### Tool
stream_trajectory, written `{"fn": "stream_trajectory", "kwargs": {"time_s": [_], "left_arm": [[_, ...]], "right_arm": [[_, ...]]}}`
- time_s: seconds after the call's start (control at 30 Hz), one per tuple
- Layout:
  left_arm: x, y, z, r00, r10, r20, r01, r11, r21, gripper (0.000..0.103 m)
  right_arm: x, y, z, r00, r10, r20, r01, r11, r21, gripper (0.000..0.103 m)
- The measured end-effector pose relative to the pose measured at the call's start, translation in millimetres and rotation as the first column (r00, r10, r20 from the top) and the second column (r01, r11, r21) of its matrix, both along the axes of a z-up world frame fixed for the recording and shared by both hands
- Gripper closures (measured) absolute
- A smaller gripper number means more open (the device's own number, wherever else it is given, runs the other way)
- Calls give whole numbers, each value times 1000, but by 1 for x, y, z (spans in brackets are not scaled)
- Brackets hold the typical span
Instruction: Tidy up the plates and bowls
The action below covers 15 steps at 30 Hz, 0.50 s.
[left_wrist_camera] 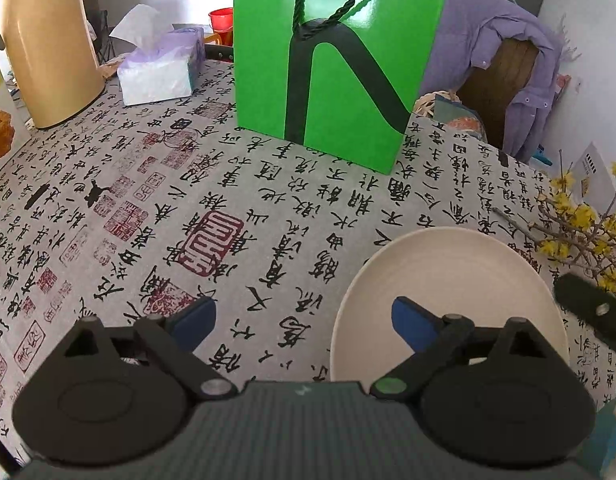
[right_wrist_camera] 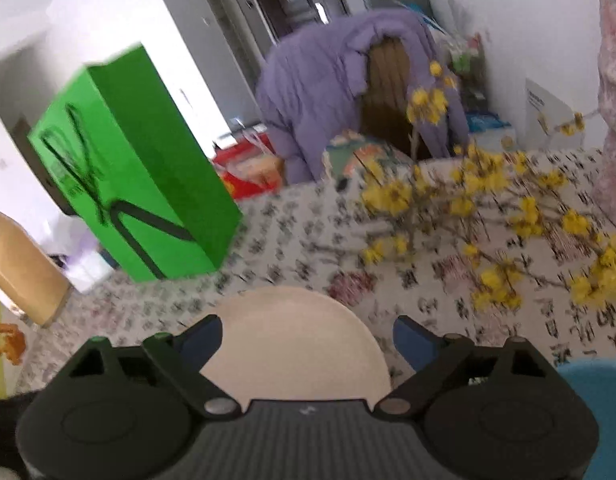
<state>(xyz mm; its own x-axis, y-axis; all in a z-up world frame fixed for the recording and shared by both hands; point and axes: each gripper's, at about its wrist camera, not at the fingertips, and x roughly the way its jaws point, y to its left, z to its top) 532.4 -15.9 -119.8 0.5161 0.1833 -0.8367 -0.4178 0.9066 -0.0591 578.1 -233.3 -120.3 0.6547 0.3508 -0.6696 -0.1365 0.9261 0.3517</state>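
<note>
A table [left_wrist_camera: 268,208] under a cloth printed with black writing and red seals fills most of the left wrist view. At its far side stands a tall green bag [left_wrist_camera: 340,60] with a dark rope handle; in the blurred right wrist view the same bag [right_wrist_camera: 140,168] sits far left. Behind the table on the right, a purple coat [left_wrist_camera: 508,64] hangs over a chair back [left_wrist_camera: 504,80], also seen from the right wrist [right_wrist_camera: 320,92]. A tan flask [left_wrist_camera: 48,44] stands at the far left of the table, with a tissue pack [left_wrist_camera: 160,68] just to its right.

The cream plate [left_wrist_camera: 448,300] lies flat on the cloth at the near right of the left wrist view; its rim passes under the right blue fingertip, though contact cannot be judged. From the right wrist the plate [right_wrist_camera: 296,340] lies near and central. Branches with yellow blossoms [right_wrist_camera: 488,216] lie on the table beyond and right of it, and show at the right edge of the other view [left_wrist_camera: 580,236].

The left gripper [left_wrist_camera: 304,320] has its fingers spread wide, gripping nothing. The right gripper [right_wrist_camera: 308,338] is likewise spread, the plate showing between its fingers, not pinched. A blue object [right_wrist_camera: 600,392] sits at the near right edge; what it is cannot be told.
</note>
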Motion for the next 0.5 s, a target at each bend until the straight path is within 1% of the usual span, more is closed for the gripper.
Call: {"fn": "stream_trajectory", "kwargs": {"time_s": [0.03,0.1,0.2,0.27,0.3,0.33,0.43,0.5], "left_arm": [[0,0,0,1000,0,2,0,1000,1,6],[0,0,0,1000,-9,3,9,1000,-4,6],[0,-2,-2,1000,-18,-2,18,1000,-7,7],[1,-3,-4,1000,-23,-5,22,1000,-9,7],[1,-3,-4,1000,-24,-7,24,1000,-6,8],[1,-4,-5,1000,-26,-7,26,1000,-3,8],[2,-3,-7,999,-30,-14,30,999,-12,16],[3,-3,-9,999,-41,-21,40,999,-27,25]], "right_arm": [[-2,1,2,1000,10,19,-11,1000,11,11],[-1,5,1,1000,17,18,-16,1000,-12,11],[7,10,-10,1000,-3,-31,1,998,-70,11],[11,11,-16,998,-7,-55,2,996,-88,15],[12,12,-17,998,-15,-63,9,995,-97,18],[12,11,-17,997,-29,-65,22,994,-103,19],[12,12,-19,997,-35,-75,26,992,-122,22],[12,12,-20,996,-37,-78,27,991,-130,23]]}}
